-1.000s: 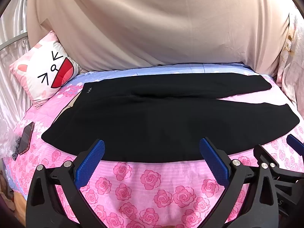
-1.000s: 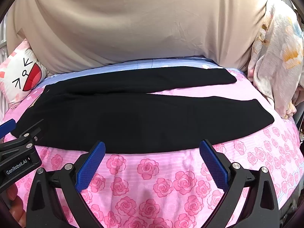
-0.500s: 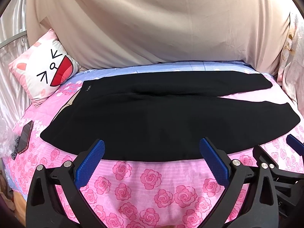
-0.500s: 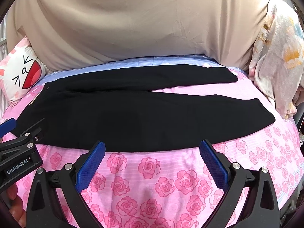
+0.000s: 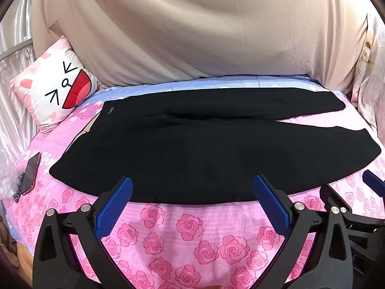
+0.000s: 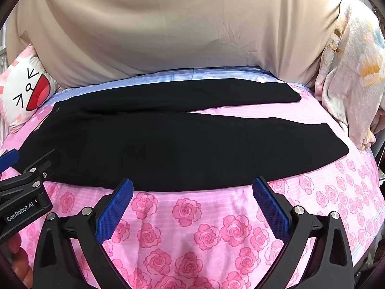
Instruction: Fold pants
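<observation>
Black pants (image 5: 204, 149) lie flat on the pink rose bedsheet, waistband at the left, two legs stretching right; they also show in the right wrist view (image 6: 182, 142). My left gripper (image 5: 192, 200) is open and empty, hovering just short of the pants' near edge. My right gripper (image 6: 192, 200) is open and empty too, at the near edge of the front leg. The right gripper's side shows at the right of the left wrist view (image 5: 356, 216); the left gripper shows at the left of the right wrist view (image 6: 24, 187).
A cartoon-face pillow (image 5: 55, 91) leans at the back left. A phone (image 5: 30, 173) lies near the bed's left edge beside crinkled plastic. A beige sheet (image 5: 192, 36) hangs behind the bed. A floral blanket (image 6: 351, 84) hangs at the right.
Both views have shifted slightly; the pants sit a little lower and nearer in frame. Both grippers remain open, and the pants have not moved.
</observation>
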Action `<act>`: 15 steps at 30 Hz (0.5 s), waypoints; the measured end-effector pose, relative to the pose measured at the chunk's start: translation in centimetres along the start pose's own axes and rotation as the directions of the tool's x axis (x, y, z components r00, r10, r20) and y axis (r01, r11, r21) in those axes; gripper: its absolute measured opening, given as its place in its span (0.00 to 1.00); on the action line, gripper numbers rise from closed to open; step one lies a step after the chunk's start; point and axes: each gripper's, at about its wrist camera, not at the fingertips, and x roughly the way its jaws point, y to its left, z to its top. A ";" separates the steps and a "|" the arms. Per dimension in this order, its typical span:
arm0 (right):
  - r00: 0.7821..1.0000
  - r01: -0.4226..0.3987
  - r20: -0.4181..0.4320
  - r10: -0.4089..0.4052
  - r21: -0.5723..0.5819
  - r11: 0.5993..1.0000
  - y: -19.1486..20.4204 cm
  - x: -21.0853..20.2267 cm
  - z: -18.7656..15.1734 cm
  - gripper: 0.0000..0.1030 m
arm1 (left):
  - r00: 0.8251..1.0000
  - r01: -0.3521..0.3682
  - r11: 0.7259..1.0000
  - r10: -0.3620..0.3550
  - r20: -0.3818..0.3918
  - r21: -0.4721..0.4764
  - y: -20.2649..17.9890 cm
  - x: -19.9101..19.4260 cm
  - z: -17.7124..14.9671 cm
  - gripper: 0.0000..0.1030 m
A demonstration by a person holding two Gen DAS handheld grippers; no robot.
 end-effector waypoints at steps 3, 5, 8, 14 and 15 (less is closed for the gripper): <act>1.000 0.001 -0.003 -0.001 0.001 1.000 0.0 0.1 0.0 0.95 | 1.000 0.000 1.000 0.000 0.000 0.002 -0.2 0.0 0.1 0.95; 1.000 0.001 -0.002 -0.001 0.002 1.000 0.0 0.1 0.0 0.95 | 1.000 -0.001 1.000 0.001 -0.001 0.005 -0.3 0.0 0.1 0.95; 1.000 0.001 -0.004 -0.001 -0.001 1.000 0.0 0.1 0.1 0.95 | 1.000 -0.001 1.000 0.001 -0.001 0.005 -0.3 0.0 0.2 0.95; 1.000 0.001 -0.005 -0.001 -0.002 1.000 0.0 0.2 0.0 0.95 | 1.000 0.000 1.000 0.000 -0.002 0.005 -0.4 -0.1 0.2 0.95; 1.000 0.001 -0.006 -0.001 -0.002 1.000 0.0 0.2 0.0 0.95 | 1.000 0.000 1.000 0.000 -0.002 0.004 -0.3 -0.1 0.2 0.95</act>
